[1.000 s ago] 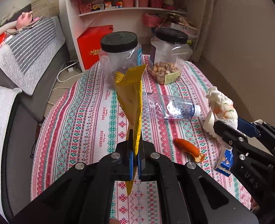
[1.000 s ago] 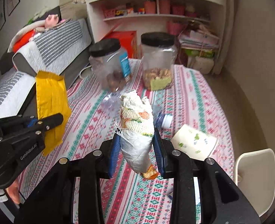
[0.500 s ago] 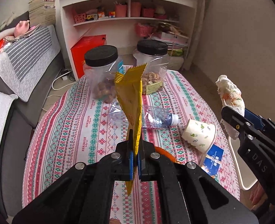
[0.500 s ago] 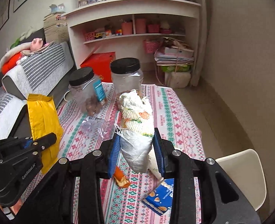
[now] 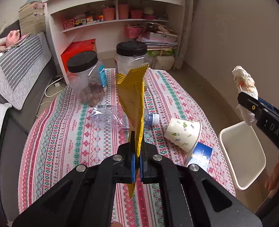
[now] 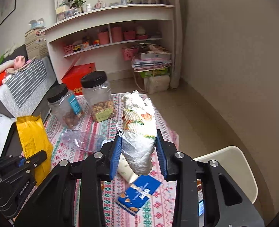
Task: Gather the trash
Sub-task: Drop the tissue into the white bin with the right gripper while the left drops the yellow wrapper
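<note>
two pieces of trash are already off the table, one in each claw. the left claw (image 5: 137,162) is pressed tight together on the lower part of a yellow wrapper (image 5: 132,102), whose long axis stands nearly upright and runs away from the claw, its crimped top edge high above the patterned tablecloth (image 5: 63,132). the right claw (image 6: 139,155) pinches a crumpled wad of printed paper and clear film (image 6: 139,128) across its lower half, the wad also upright between the blue pads (image 6: 114,151). what the coming drop turns on is the white bin (image 6: 232,162): it sits on the floor just off the table's right edge, below and to the right of the right claw, so the right hand is plainly the nearer one; from the left wrist view the bin (image 5: 241,155) lies well off to the right, past the paper cup (image 5: 183,134) and the blue card (image 5: 200,155). both claws tilt downward over the table's near end. judging from this, the right hand needs only a short swing right and down, then the left must cross over the cup. left on the table are a flattened plastic bottle (image 5: 120,117), the cup and the card; the two black-lidded jars (image 5: 86,79) are probably not trash.
</note>
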A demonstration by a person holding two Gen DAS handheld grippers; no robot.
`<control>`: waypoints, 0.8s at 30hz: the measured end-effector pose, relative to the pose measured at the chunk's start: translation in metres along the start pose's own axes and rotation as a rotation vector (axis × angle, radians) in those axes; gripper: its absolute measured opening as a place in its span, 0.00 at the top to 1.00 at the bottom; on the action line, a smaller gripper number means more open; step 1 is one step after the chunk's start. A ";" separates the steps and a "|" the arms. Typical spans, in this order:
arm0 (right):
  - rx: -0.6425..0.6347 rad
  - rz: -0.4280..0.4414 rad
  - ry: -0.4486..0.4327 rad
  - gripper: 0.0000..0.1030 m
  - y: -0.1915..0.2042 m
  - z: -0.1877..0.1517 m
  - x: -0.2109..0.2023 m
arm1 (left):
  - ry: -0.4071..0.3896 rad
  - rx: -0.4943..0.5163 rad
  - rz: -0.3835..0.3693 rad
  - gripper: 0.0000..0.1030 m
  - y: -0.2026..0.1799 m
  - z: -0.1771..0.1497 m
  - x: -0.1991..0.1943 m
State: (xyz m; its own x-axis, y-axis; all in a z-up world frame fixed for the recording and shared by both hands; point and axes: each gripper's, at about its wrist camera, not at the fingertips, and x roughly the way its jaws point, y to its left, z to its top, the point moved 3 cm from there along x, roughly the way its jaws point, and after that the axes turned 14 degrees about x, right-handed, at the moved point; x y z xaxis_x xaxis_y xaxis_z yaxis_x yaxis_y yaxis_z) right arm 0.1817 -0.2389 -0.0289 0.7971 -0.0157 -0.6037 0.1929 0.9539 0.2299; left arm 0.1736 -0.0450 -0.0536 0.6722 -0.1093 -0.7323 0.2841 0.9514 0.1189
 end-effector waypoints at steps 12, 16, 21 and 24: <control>0.107 -0.163 -0.029 0.67 -0.078 0.019 -0.015 | -0.001 0.068 -0.047 0.97 -0.050 0.007 0.006; 0.145 -0.217 -0.025 0.67 -0.108 0.022 -0.018 | -0.002 0.091 -0.064 0.97 -0.068 0.009 0.007; 0.203 -0.270 -0.010 0.67 -0.146 0.025 -0.022 | -0.007 0.121 -0.088 0.97 -0.090 0.013 0.007; 0.236 -0.288 -0.009 0.61 -0.165 0.026 -0.026 | -0.014 0.141 -0.101 0.97 -0.104 0.015 0.006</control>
State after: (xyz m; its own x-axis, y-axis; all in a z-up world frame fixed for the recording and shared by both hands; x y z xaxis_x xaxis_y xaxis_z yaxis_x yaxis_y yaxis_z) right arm 0.1436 -0.4031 -0.0313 0.6960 -0.2770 -0.6624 0.5357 0.8146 0.2223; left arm 0.1588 -0.1487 -0.0604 0.6443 -0.2072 -0.7362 0.4430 0.8858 0.1384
